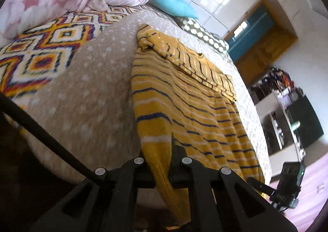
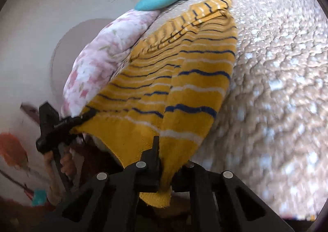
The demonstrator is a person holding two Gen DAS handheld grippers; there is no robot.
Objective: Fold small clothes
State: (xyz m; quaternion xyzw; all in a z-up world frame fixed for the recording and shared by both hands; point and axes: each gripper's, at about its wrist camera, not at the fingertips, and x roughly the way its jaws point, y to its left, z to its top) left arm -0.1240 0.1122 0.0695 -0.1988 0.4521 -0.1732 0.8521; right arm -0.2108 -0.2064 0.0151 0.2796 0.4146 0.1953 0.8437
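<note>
A mustard-yellow knit garment with thin navy and white stripes lies lengthwise on the beige dotted bedspread, a sleeve folded across its far end. The left gripper pinches its near left hem corner; the right gripper pinches the near right corner.

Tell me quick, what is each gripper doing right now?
Left gripper: shut on the yellow striped garment.
Right gripper: shut on the same garment's hem.
</note>
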